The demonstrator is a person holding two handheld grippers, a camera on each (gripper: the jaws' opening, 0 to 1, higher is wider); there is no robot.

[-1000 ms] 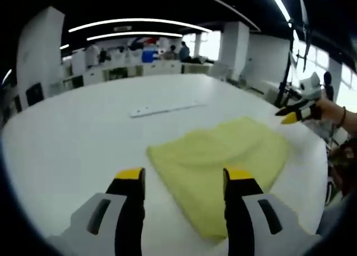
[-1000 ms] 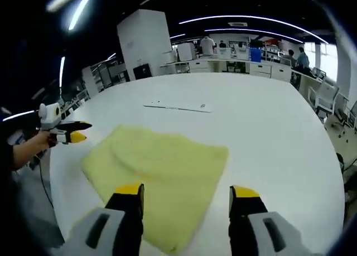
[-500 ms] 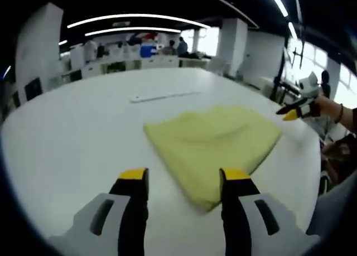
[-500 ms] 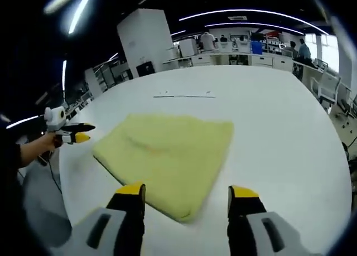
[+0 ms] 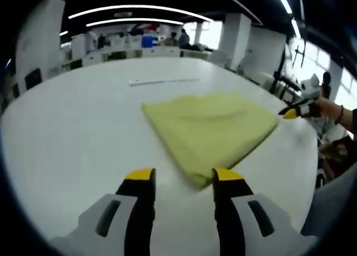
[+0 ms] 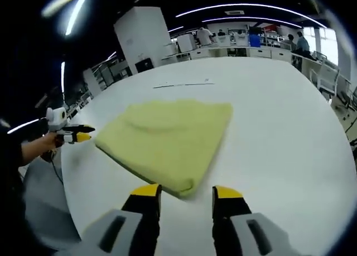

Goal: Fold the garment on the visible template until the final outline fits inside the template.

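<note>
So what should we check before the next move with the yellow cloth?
1. Yellow cloth folded flat on the white table: ok.
2. Whole cloth in sight in both views: ok.
3. Left tool open, holding nothing, near the cloth's closest corner: ok.
4. Right tool open, holding nothing: ok.
5. Cloth fits inside the template outline: cannot tell, no outline is clear around it.
6. Thin strip beyond the cloth lies apart from it: ok.

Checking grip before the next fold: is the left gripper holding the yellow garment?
No, the left gripper is empty, just short of the yellow garment.
</note>
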